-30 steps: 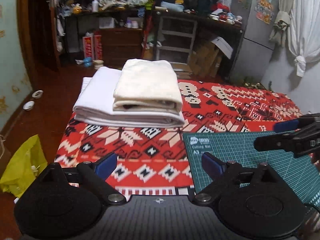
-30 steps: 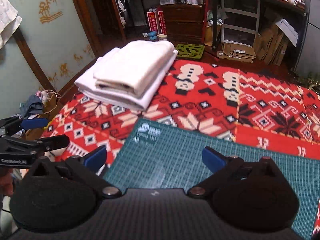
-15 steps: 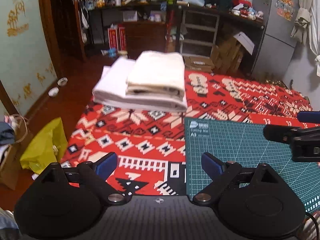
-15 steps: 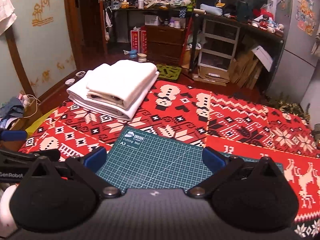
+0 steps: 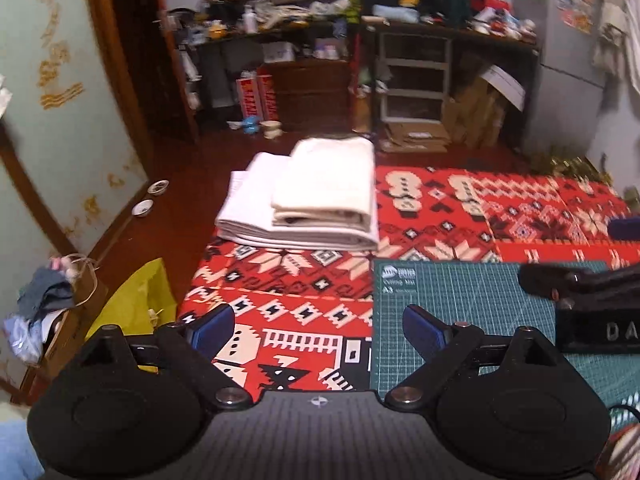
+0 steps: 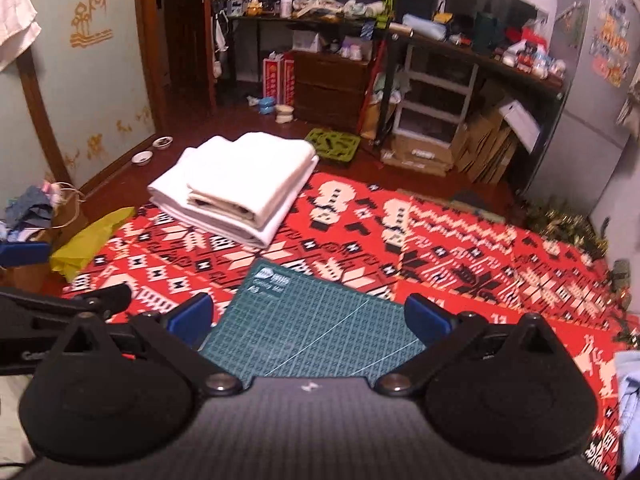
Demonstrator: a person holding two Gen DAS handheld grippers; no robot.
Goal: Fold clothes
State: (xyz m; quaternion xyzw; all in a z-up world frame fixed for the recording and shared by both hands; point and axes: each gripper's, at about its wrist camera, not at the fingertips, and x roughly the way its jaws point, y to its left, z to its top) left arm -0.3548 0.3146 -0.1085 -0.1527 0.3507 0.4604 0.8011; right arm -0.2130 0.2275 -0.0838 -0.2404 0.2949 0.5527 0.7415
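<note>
Two folded garments lie stacked at the far left of the red patterned cloth: a cream one [image 5: 328,188] [image 6: 256,176] on top of a larger white one [image 5: 256,204] [image 6: 172,190]. My left gripper [image 5: 318,324] is open and empty, held well back from the stack over the cloth's near edge. My right gripper [image 6: 308,316] is also open and empty, above the green cutting mat [image 6: 316,328]. Each gripper shows at the side of the other's view. A pale blue fabric [image 6: 628,400] shows at the right edge of the right wrist view.
The red patterned cloth [image 5: 480,208] covers the table, with the green cutting mat [image 5: 460,304] near the front. A yellow bag [image 5: 132,304] and a bag of clothes [image 5: 44,300] sit on the floor to the left. Shelves, boxes and a fridge stand behind.
Both grippers have pulled back and up from the folded stack, which now looks smaller and farther away. Both stay open and empty.
</note>
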